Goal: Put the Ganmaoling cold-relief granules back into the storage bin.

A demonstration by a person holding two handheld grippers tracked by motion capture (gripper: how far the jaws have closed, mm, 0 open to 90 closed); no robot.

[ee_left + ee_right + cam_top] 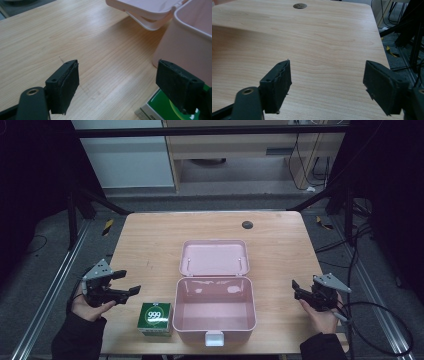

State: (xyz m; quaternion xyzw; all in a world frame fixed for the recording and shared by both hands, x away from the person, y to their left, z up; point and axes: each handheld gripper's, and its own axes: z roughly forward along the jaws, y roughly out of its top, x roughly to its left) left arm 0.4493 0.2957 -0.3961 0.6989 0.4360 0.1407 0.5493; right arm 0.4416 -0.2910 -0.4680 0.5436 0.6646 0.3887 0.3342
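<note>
Green box (155, 318) sitting upright near the table (150, 240) front edge, just beside the open pink case (215, 312), lid (214, 257) folded back (likely readying it for loading). Left gripper (125, 284) hovering just left of the box, jaws spread, empty. Right gripper (296, 290) waiting well apart, jaws parted, holding nothing.

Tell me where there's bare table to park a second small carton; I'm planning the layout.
Free: the wide strip of table left of the pink box, the band beyond its open lid up to the dark round spot, and the stretch between the box and the right gripper. Crowded: the front-left corner, where the green carton sits against the box below the left gripper.
</note>
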